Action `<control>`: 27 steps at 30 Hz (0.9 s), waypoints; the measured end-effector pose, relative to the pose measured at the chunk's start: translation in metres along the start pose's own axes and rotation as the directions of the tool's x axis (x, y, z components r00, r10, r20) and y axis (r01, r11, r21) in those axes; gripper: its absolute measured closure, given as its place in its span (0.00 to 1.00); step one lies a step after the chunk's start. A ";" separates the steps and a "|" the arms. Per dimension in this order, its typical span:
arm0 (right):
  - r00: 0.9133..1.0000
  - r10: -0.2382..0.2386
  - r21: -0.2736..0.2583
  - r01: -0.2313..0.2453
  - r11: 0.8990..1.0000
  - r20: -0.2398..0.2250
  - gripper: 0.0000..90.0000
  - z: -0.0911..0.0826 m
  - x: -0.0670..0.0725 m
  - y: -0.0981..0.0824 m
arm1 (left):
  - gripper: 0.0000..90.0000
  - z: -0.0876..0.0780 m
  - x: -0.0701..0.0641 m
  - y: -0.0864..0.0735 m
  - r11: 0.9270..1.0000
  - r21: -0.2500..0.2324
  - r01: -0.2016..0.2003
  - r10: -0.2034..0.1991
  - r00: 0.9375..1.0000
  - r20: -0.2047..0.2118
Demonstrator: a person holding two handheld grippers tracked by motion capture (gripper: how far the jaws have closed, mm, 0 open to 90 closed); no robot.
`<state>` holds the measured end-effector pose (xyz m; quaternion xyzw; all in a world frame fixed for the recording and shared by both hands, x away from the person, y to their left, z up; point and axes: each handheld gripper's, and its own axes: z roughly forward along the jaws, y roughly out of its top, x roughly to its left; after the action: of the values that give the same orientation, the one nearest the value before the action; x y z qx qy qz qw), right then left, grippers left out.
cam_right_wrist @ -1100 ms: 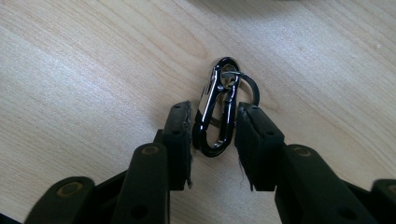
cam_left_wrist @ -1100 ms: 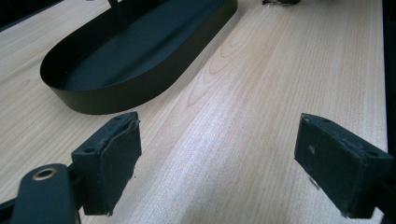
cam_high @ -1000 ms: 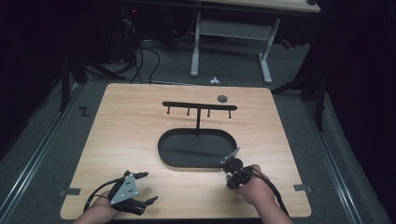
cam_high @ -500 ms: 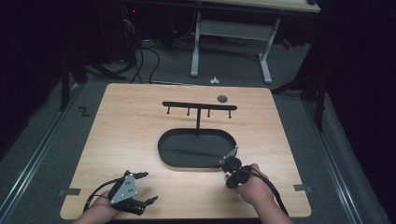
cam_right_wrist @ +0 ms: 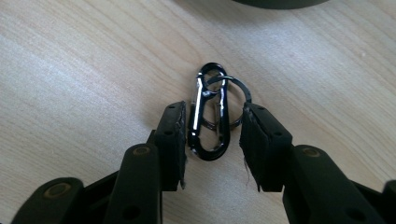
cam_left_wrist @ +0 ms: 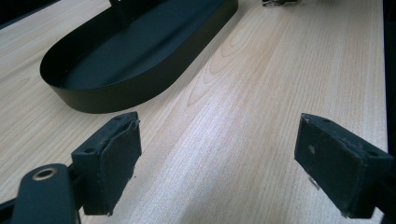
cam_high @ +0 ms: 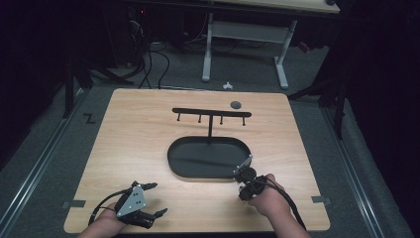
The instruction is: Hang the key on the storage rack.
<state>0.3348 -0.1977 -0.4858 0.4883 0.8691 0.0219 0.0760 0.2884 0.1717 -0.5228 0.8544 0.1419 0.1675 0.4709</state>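
Note:
A black carabiner (cam_right_wrist: 208,154) with a thin key ring (cam_right_wrist: 243,93) threaded on it lies flat on the wooden table. My right gripper (cam_right_wrist: 213,112) straddles it. Its jaws have just been opening, and a narrow gap shows between each pad and the clip. In the high view this right gripper (cam_high: 243,174) is by the near right corner of the black oval tray (cam_high: 173,163). My left gripper (cam_high: 157,199) rests near the table's front left edge. In its own view the left gripper (cam_left_wrist: 219,149) stands wide open over bare wood, with the tray wall (cam_left_wrist: 140,88) ahead of it.
A black rack with several small hooks (cam_high: 210,113) rises on a post from the tray's far side. A small grey disc (cam_high: 236,104) lies behind it near the table's far edge. A white desk frame (cam_high: 208,49) and cables stand on the dark floor beyond.

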 end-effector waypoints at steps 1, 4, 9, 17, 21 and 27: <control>1.000 0.000 0.003 0.000 1.000 -0.001 0.67 0.001 0.001 0.000 | 0.17 0.000 0.000 0.000 1.000 0.000 -0.001 0.001 1.000 0.000; 1.000 -0.028 0.006 0.028 1.000 -0.001 0.69 0.002 0.002 0.001 | 0.17 0.000 0.000 0.000 1.000 -0.001 0.000 0.000 1.000 0.001; 1.000 -0.022 0.003 0.022 1.000 0.000 0.77 0.002 0.003 0.002 | 0.17 0.000 0.000 0.000 1.000 -0.001 0.000 0.000 1.000 0.002; 1.000 0.007 -0.009 -0.007 1.000 -0.002 0.80 0.002 0.001 0.000 | 0.17 0.000 0.000 0.000 1.000 0.000 0.000 0.000 1.000 0.002; 1.000 0.022 -0.017 -0.022 1.000 -0.008 0.85 0.000 -0.001 -0.001 | 0.17 0.000 0.001 0.000 1.000 0.001 0.004 -0.004 1.000 0.004; 1.000 0.011 -0.029 -0.011 1.000 -0.002 0.93 -0.004 -0.001 -0.002 | 0.17 0.000 0.001 0.000 1.000 0.003 0.005 -0.005 1.000 0.003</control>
<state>0.3329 -0.1993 -0.4821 0.4920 0.8660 0.0351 0.0821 0.2890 0.1716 -0.5228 0.8551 0.1435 0.1648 0.4702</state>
